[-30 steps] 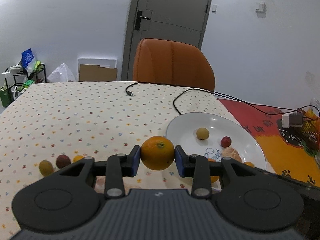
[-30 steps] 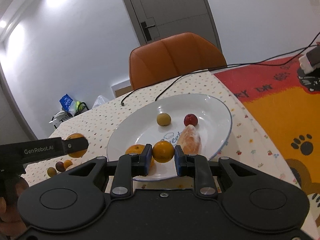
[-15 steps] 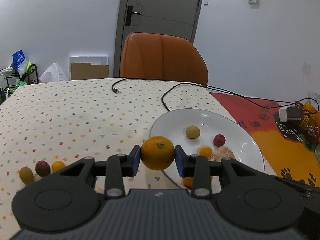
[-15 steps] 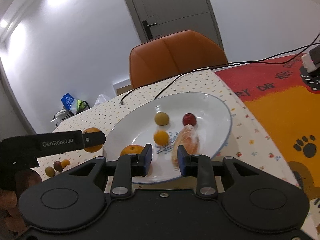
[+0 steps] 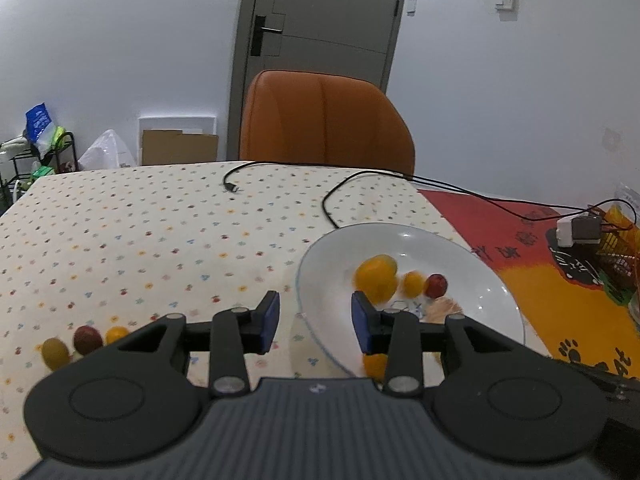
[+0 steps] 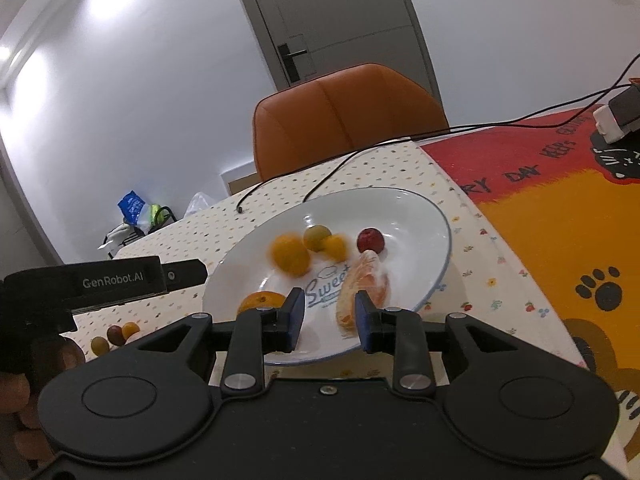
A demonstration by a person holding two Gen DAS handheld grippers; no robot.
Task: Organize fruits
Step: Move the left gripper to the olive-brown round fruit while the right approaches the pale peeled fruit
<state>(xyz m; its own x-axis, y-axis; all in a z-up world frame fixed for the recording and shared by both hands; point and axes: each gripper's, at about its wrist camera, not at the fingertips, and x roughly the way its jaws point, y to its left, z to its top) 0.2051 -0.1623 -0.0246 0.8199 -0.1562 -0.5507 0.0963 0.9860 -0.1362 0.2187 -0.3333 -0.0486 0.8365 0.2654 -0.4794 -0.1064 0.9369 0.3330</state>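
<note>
A white plate [image 5: 400, 227] [image 6: 440, 220] lies on the dotted tablecloth. Motion-blurred, a large orange [image 5: 376, 280] [image 6: 290, 257] is in the plate, just ahead of my left gripper [image 5: 316, 322], which is open and empty over the plate's left rim. Also in the plate are a small orange [image 6: 336, 246], a greenish fruit [image 6: 316, 238], a red fruit [image 6: 370, 240], a peeled citrus piece [image 6: 364, 286] and another orange [image 6: 262, 302]. My right gripper [image 6: 330, 320] stands open and empty above the plate's near rim. Three small fruits [image 5: 86, 338] [image 6: 115, 333] sit on the cloth to the left.
An orange chair [image 5: 324, 120] stands behind the table. A black cable [image 5: 332, 196] runs across the cloth to a charger [image 5: 578, 230] on a red and yellow mat [image 6: 560, 208] at the right. A hand [image 6: 16, 396] holds the left gripper's body [image 6: 112, 280].
My left gripper opened and let go of the large orange, which now moves inside the plate. My right gripper released the small orange into the plate and opened wider.
</note>
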